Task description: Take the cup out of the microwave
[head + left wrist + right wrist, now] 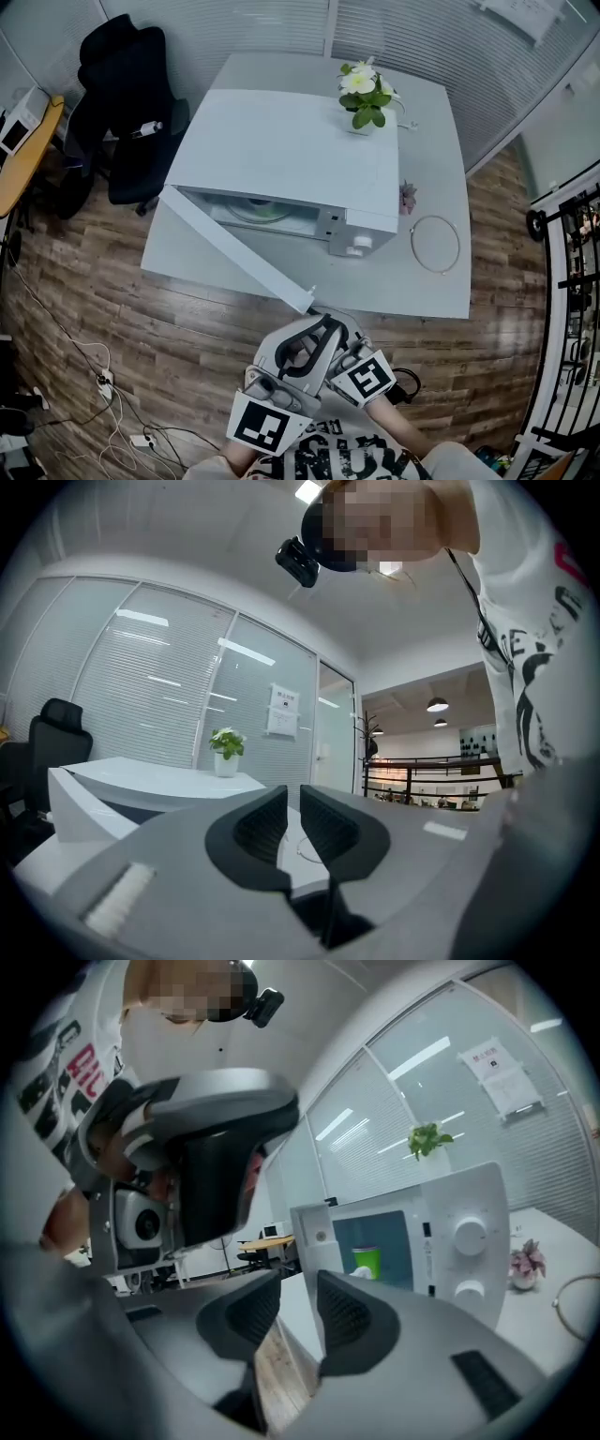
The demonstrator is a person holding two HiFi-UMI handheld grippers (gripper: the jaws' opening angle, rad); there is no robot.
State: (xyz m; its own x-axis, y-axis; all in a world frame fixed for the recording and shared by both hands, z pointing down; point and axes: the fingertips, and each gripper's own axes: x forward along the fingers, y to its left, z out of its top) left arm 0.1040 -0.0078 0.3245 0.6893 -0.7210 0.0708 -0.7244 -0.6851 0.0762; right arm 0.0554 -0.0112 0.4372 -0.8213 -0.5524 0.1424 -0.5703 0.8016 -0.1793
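Note:
The white microwave (281,155) stands on a white table (441,291), its door (234,253) swung open toward me. In the right gripper view a green cup (366,1262) stands inside the microwave (459,1232), behind the open door (314,1241); the head view does not show it. Both grippers hang close to my body, short of the table's front edge. My left gripper (281,361) (293,803) has a narrow gap between its pads and holds nothing. Facing the microwave, my right gripper (333,330) (298,1302) is open and empty.
A potted plant (367,94) sits on top of the microwave. A white cable ring (434,244) and a small pink flower (407,197) lie on the table to its right. A black office chair (122,103) stands at the left, with cables (103,380) on the wood floor.

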